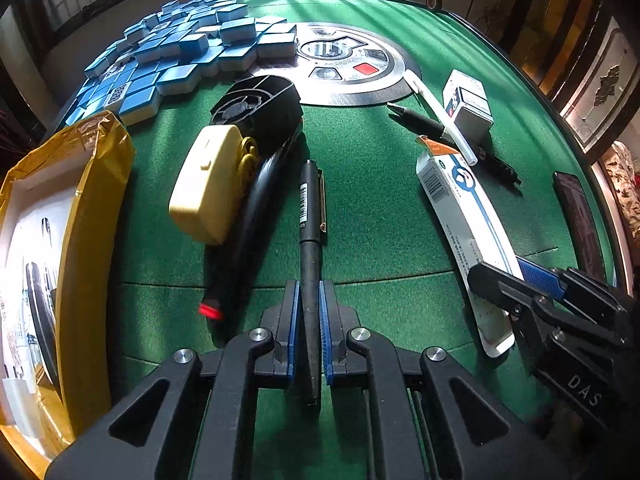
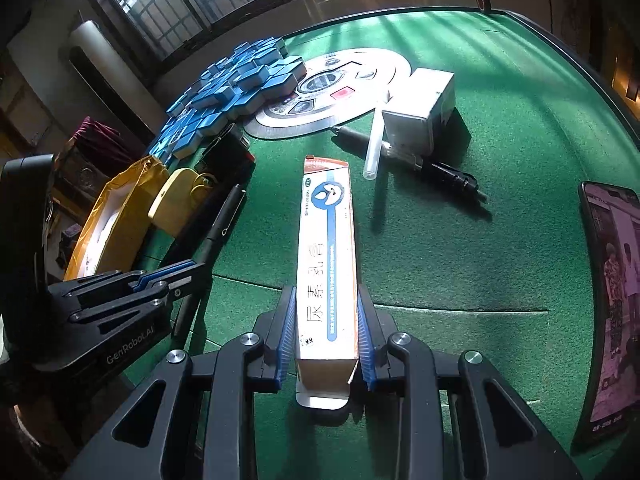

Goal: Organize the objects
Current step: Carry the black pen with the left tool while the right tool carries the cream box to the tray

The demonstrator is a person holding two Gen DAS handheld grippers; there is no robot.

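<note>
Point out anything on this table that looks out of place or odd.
The black pen by the grey box lies uncapped, its clear cap resting loose across it. The tiles are a jumbled heap, not rows.

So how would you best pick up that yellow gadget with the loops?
Probably from above, jaws across the two long sides of the yellow gadget, near its middle. Its body is smooth and narrower that way; the far end leans against the black fan-like object, so come in at the free near end.
</note>
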